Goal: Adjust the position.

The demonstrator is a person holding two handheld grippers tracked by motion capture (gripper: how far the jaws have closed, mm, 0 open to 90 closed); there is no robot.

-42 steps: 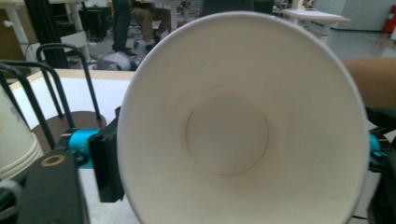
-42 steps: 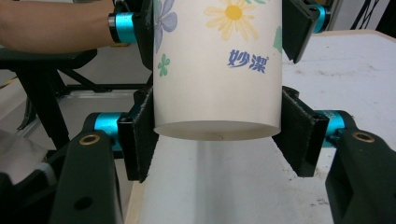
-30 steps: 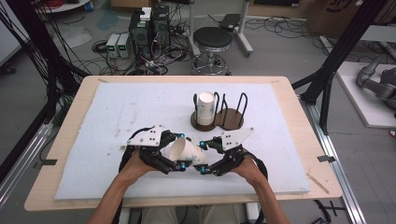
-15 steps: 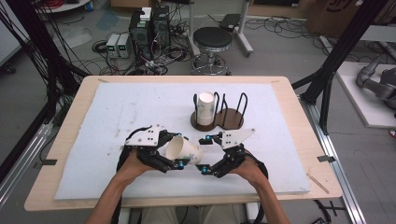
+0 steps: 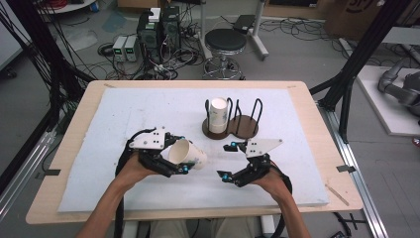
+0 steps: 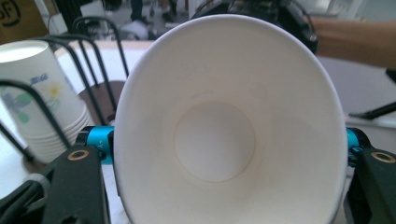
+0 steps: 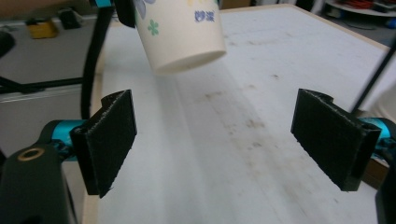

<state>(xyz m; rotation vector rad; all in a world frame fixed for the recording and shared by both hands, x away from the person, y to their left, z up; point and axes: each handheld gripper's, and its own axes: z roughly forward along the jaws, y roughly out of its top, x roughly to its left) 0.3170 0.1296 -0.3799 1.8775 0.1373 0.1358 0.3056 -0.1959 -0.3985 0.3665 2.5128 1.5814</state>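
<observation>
**Paper cup lies sideways in the left jaws, base toward the right gripper**

The left gripper [image 5: 179, 159] is clamped across a paper cup [image 5: 188, 154], its long axis roughly level and its mouth facing back along those jaws. The right gripper [image 5: 231, 161] has jaws wide apart and empty; the cup's base hangs just ahead of them, up and left, above the surface [image 5: 124, 106].

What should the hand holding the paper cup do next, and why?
Probably carry the cup over toward the rack. The left gripper holds it tipped on its side, the right gripper is open with nothing between its jaws, and a stack of cups already stands in the rack's left slot, with the right slot free.
</observation>
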